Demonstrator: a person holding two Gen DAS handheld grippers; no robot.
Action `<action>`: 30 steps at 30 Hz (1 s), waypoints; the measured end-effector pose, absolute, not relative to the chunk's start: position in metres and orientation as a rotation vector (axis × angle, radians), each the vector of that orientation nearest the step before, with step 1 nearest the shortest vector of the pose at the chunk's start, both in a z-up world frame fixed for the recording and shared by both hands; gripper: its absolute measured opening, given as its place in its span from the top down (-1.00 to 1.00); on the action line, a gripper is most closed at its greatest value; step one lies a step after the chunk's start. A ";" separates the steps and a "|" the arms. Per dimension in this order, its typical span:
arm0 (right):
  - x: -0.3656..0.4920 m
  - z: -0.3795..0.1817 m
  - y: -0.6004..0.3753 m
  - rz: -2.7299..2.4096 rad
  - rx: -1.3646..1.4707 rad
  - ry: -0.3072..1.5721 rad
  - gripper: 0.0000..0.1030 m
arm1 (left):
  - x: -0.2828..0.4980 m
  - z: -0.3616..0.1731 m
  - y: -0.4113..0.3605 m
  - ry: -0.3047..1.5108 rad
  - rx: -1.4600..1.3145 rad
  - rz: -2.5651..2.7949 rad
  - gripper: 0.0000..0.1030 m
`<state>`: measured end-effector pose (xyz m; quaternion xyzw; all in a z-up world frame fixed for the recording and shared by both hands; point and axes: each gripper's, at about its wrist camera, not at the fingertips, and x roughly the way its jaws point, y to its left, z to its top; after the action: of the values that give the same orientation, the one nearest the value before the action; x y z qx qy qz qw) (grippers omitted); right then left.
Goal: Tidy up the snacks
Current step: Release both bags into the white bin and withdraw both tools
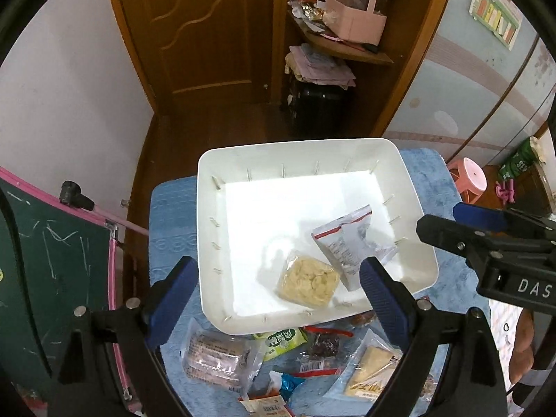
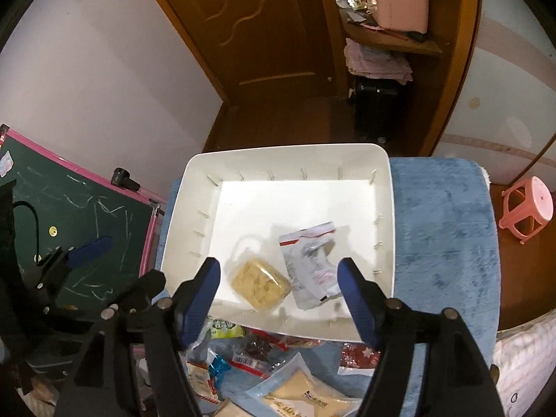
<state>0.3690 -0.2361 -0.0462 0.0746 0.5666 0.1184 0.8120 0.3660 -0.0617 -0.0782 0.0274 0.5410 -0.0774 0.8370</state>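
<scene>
A white bin (image 1: 208,229) (image 2: 384,187) sits on a blue cloth. Inside lie a clear-wrapped yellow pastry (image 1: 308,280) (image 2: 260,283) and a white packet with a red stripe (image 1: 347,243) (image 2: 309,260). Several loose snack packets lie on the cloth in front of the bin: a brown bar pack (image 1: 215,356), a green packet (image 1: 281,340), a dark red snack (image 1: 323,344) (image 2: 259,345), a yellow cake pack (image 1: 368,368) (image 2: 295,396). My left gripper (image 1: 278,299) is open and empty above the bin's near edge. My right gripper (image 2: 279,299) is open and empty over the bin's near edge.
A green chalkboard with pink frame (image 1: 52,260) (image 2: 87,215) stands at the left. A pink stool (image 1: 467,177) (image 2: 526,210) is at the right. A wooden door (image 1: 208,34) and shelves with a pink box (image 1: 358,17) are behind. Blue cloth (image 2: 444,226) stretches right of the bin.
</scene>
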 end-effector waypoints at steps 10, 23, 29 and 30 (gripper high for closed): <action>0.341 -0.022 -0.231 0.220 0.130 1.144 -0.37 | 0.324 -0.047 -0.065 1.059 0.073 -0.163 -0.85; 0.259 0.021 -0.228 0.215 0.131 0.975 -0.37 | 0.223 -0.012 -0.063 0.969 0.044 -0.207 -0.84; 0.210 0.030 -0.231 0.197 0.114 0.911 -0.37 | 0.168 0.001 -0.055 0.895 0.050 -0.224 -0.84; 0.202 0.030 -0.231 0.197 0.110 0.913 -0.37 | 0.162 0.001 -0.055 0.887 0.050 -0.221 -0.84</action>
<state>0.2017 -0.2311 0.0295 0.0531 0.4397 0.0947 0.8916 0.1617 -0.0546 0.0008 0.0240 0.4283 -0.1068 0.8970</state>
